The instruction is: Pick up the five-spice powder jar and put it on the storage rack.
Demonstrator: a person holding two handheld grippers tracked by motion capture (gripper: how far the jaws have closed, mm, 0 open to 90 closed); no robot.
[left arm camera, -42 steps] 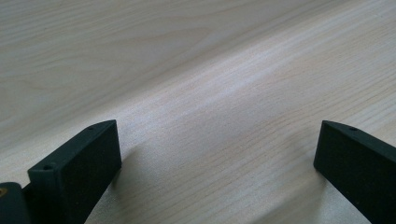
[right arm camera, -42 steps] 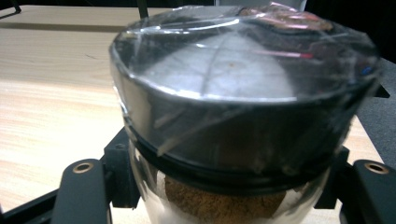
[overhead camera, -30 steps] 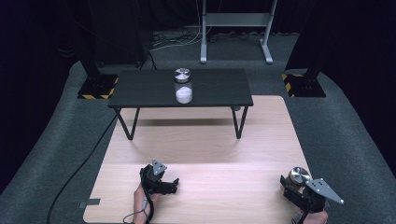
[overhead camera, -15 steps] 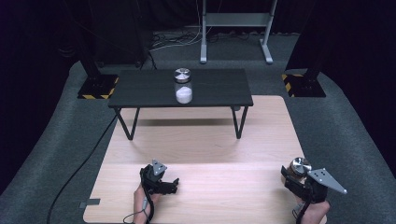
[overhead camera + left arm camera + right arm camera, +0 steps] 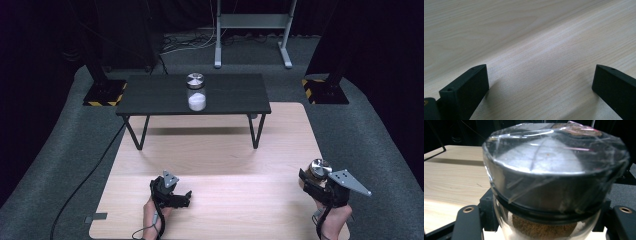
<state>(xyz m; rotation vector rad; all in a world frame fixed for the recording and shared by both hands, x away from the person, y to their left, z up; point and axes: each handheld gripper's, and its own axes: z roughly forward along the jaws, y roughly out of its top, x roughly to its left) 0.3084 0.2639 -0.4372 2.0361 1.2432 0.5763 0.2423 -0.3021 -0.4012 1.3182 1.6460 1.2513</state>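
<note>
High view shows the right gripper (image 5: 320,181) low at the near right corner of the wooden worktop (image 5: 220,155), its jaws closed around a glass jar (image 5: 318,170) with a silvery lid. In the right gripper view that jar (image 5: 554,185) stands upright between the jaws, its lid wrapped in clear film and brown powder behind the glass. A second jar (image 5: 196,92), holding white powder, stands upright on the black side table (image 5: 235,92), far forward and to the left of the held jar. The left gripper (image 5: 172,192) rests on the worktop well left of the held jar, jaws wide apart over bare wood and holding nothing. Judging by this, any carry toward the black table runs forward-left over open wood, with the worktop's right edge close beside the held jar.
</note>
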